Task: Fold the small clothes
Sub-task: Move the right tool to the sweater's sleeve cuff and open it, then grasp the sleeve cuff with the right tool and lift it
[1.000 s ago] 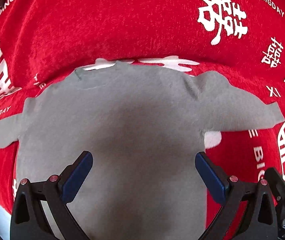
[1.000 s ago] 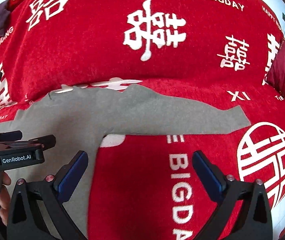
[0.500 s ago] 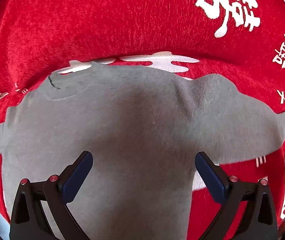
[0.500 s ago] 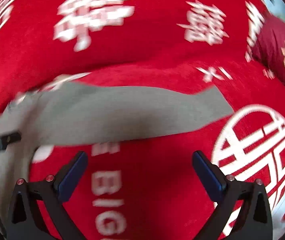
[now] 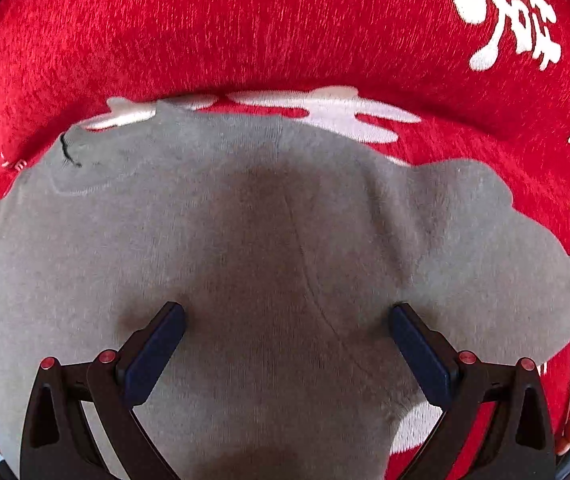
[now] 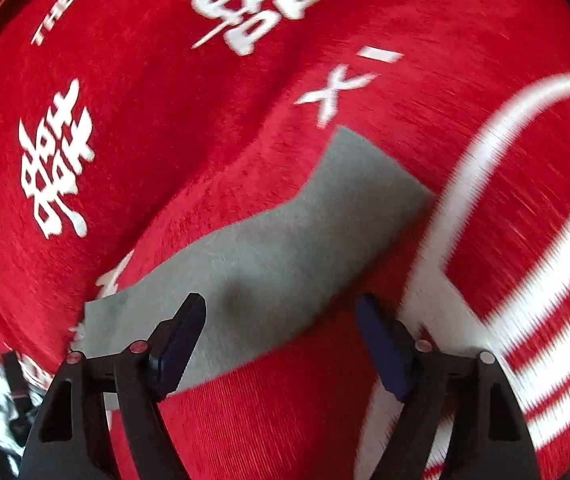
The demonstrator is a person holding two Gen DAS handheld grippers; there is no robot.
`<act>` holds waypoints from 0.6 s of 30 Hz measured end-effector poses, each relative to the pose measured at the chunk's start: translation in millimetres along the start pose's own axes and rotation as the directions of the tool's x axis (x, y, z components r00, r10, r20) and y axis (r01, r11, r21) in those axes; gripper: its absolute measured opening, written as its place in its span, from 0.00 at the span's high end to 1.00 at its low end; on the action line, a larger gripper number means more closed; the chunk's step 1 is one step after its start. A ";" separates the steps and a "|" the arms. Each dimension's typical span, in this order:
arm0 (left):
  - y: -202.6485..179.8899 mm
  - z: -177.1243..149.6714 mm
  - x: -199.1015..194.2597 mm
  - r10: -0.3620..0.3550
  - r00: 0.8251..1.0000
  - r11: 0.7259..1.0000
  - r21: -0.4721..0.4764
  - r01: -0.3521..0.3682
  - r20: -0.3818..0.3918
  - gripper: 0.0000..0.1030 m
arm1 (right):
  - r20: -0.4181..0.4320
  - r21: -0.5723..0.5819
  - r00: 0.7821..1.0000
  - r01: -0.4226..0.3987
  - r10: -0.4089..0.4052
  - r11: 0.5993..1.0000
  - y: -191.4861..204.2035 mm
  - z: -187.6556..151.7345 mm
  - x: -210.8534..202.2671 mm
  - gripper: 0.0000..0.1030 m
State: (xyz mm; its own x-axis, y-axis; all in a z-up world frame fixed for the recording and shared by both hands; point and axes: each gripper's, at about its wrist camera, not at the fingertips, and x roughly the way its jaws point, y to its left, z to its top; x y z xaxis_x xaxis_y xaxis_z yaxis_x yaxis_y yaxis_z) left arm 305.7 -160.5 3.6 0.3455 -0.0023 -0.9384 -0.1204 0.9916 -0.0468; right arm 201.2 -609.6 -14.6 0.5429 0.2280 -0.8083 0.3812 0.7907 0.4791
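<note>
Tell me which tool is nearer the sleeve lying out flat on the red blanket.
Right. The right tool hangs over the sleeve, which lies between its fingers; its jaws have just been closing. The left tool hangs open over the grey top's body.

Grey top spread flat on red printed blanket

The left tongs (image 5: pixel 285 330) hang wide open over the grey top (image 5: pixel 245 240), which lies on the red blanket (image 5: pixel 245 40).
</note>
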 end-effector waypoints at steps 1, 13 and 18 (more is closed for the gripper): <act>0.4 1.2 0.9 -0.005 1.000 1.000 0.001 0.005 0.003 0.00 | -0.003 -0.005 1.000 0.001 -0.001 1.000 3.9 2.7 6.2 0.22; 32.5 27.6 3.0 -0.078 0.997 0.982 -0.172 0.079 0.013 0.00 | 0.256 -0.102 0.967 0.033 -0.006 0.994 45.7 -11.2 -69.8 0.93; -12.0 30.1 22.2 0.072 0.997 0.997 -0.005 -0.072 -0.021 0.00 | 0.286 -0.161 0.956 0.118 -0.068 0.980 60.4 -33.3 -92.2 0.93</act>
State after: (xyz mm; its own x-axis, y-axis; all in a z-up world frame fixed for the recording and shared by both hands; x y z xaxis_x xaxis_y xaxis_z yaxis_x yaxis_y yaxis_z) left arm 342.8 -168.5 -6.4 0.3165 0.0660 -0.9463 -0.1492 0.9886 0.0190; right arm 149.2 -564.0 77.5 0.7068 0.0016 -0.7074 0.3174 0.8929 0.3192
